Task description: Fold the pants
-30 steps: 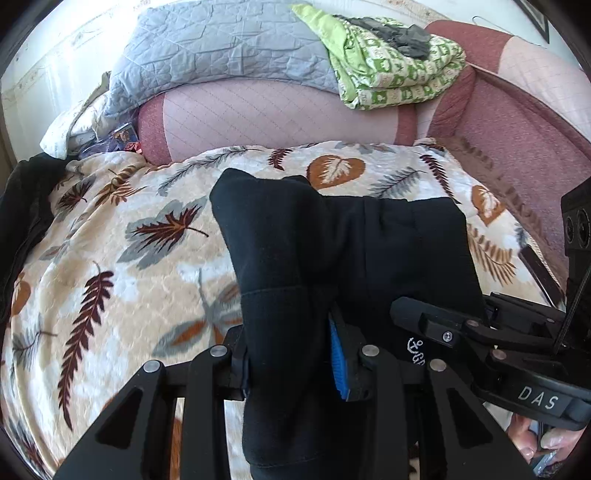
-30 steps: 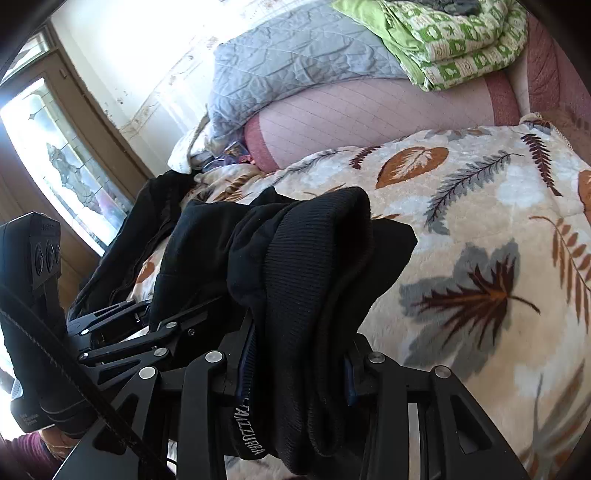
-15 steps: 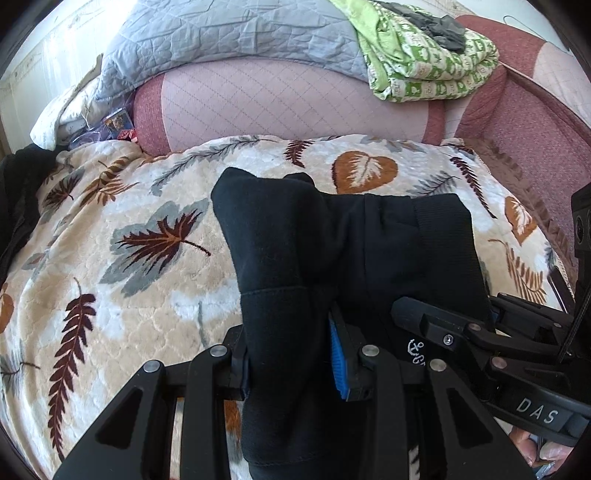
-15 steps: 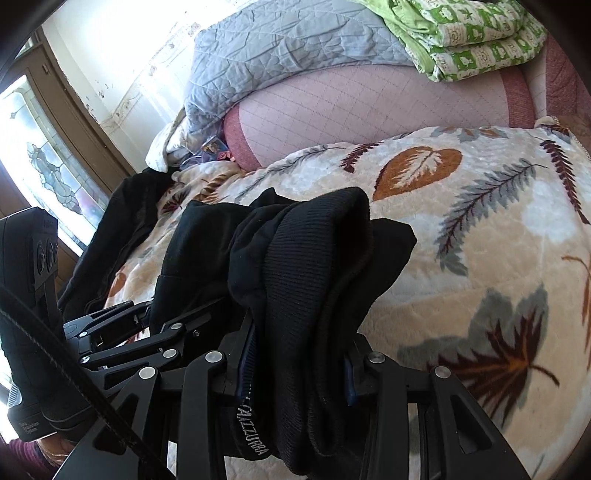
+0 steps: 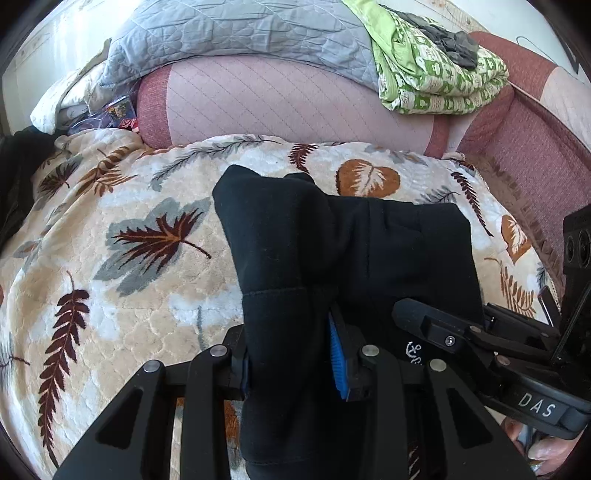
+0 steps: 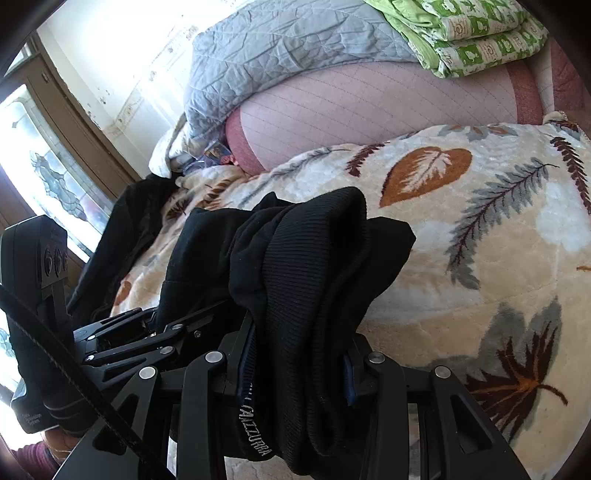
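Pants (image 5: 332, 236) clamped in both claws over leaf-print blanket (image 5: 110, 295), green quilt (image 5: 436, 74) behind

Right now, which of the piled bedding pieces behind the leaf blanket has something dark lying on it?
The green patterned quilt, folded at the right end of the pile; a dark grey cloth lies on top. The grey quilt beside it carries nothing dark.

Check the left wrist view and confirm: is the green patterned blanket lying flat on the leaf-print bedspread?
No. The green patterned blanket sits folded up on the pink quilted bolster behind the leaf-print bedspread, not on the bedspread.
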### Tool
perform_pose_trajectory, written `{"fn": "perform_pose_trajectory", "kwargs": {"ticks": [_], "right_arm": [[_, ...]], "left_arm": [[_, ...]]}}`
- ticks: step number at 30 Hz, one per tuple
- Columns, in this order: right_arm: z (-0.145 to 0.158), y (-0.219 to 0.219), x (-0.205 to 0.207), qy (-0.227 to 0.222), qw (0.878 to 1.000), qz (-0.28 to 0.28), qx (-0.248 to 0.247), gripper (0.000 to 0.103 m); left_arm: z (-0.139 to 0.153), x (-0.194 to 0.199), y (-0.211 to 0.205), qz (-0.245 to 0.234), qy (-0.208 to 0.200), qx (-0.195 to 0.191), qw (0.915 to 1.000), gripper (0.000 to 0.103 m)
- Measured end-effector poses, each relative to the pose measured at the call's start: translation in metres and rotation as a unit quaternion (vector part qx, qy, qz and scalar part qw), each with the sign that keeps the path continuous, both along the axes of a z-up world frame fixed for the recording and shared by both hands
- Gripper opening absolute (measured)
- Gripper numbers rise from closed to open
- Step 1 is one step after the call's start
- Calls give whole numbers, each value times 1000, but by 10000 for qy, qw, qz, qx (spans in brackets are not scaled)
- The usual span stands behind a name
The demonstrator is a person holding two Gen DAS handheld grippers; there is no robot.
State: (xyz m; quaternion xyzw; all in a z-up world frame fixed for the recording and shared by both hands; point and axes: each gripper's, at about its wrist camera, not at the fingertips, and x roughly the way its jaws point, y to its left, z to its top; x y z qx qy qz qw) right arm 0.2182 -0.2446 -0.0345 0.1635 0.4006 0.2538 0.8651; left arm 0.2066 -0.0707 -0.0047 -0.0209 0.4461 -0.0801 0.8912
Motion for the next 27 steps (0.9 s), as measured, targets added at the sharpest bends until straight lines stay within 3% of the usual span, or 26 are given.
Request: {"fn": "perform_pose_trajectory", "kwargs": {"ticks": [12, 17, 22, 27], "right_arm": [[-14, -8, 9, -159, 9991, 182, 349, 41], [-31, -15, 25, 9, 9976, 202, 664, 41], [-29, -14, 35, -62, 9963, 182, 837, 41], [-36, -13, 41, 35, 9961, 77, 879, 41]], "left_arm": [[-4, 15, -15, 46, 128, 478, 9988, 32], [-13, 26, -20, 149, 202, 752, 9969, 32], [-17, 40, -17, 239, 301, 750, 9964, 32], [-29, 53, -8, 262, 522, 515, 9970, 35]]}}
